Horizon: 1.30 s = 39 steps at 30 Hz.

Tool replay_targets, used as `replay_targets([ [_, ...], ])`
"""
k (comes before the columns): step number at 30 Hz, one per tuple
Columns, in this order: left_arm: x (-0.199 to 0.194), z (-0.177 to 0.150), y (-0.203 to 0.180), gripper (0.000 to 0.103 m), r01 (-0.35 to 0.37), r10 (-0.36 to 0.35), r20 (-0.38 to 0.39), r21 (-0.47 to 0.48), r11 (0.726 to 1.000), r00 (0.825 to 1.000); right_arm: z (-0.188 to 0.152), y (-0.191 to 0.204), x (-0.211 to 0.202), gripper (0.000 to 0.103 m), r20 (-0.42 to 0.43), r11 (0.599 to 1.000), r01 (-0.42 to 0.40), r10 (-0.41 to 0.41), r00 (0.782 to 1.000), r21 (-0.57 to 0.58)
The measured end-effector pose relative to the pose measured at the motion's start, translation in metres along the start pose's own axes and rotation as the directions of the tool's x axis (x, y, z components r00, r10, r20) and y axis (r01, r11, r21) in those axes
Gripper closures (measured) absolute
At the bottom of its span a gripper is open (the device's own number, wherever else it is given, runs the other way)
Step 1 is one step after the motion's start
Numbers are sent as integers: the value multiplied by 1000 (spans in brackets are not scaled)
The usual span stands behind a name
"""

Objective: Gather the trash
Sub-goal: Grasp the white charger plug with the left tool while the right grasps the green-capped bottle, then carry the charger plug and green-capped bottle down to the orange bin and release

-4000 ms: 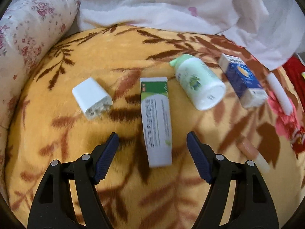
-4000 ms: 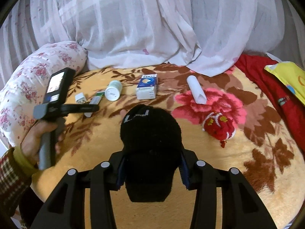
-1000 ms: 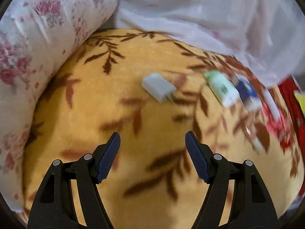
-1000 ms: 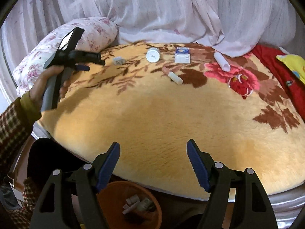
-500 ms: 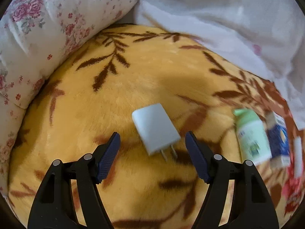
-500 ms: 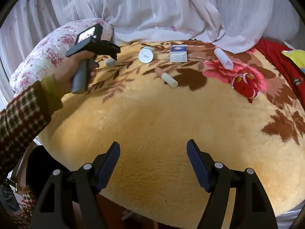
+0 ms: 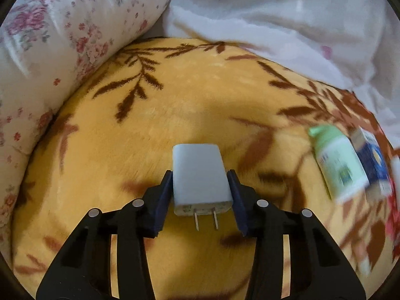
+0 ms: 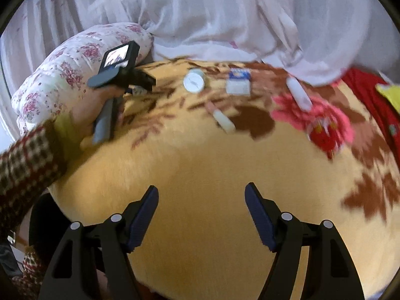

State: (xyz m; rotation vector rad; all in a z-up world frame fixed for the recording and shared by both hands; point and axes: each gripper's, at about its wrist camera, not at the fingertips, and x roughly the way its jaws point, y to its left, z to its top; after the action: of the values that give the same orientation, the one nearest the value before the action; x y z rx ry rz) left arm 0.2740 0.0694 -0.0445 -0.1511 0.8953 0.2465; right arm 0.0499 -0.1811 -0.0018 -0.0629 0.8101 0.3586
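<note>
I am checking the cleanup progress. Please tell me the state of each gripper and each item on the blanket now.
left gripper: shut on the white charger, prongs toward the camera.
right gripper: open, holding nothing.
green-capped bottle: lying on its side on the blanket.
blue box: lying beside the bottle.
white tube: lying on the blanket.
pink-and-white stick: lying on the blanket.

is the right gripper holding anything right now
No, the right gripper is open, its blue-padded fingers spread apart over the bare yellow plush blanket.
</note>
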Motion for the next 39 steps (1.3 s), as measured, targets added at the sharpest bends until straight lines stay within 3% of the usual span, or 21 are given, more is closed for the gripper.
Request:
replay_targets([
  [6,-46,-42,7,61,73,-76,38,73,995,996,85,11,53,32,49,997,19,-16,999,-78],
  [12,-78,-79,12,68,152,-157,34,132,980,987,157,19,146,32,27,993,84,-82,996,-83],
  [14,-87,-89,14,76,167,-175,41,151,974,984,173,19,176,32,-4,993,96,-96,995,-65],
  [19,-96,-96,21,78,184,-196,57,165,969,979,189,18,237,32,-88,986,159,-163,983,-58],
  [21,-97,-97,24,78,192,-204,58,166,967,977,190,15,254,43,-135,987,155,-161,978,-50],
  [22,-97,-97,25,78,192,-204,59,168,967,977,190,14,260,57,-156,987,149,-155,975,-51],
  [26,-97,-99,27,78,204,-215,58,155,967,975,187,19,249,57,-134,986,155,-162,978,-65],
  [39,-141,-120,43,79,212,-227,74,172,962,971,145,30,120,57,4,984,147,-147,989,-99],
])
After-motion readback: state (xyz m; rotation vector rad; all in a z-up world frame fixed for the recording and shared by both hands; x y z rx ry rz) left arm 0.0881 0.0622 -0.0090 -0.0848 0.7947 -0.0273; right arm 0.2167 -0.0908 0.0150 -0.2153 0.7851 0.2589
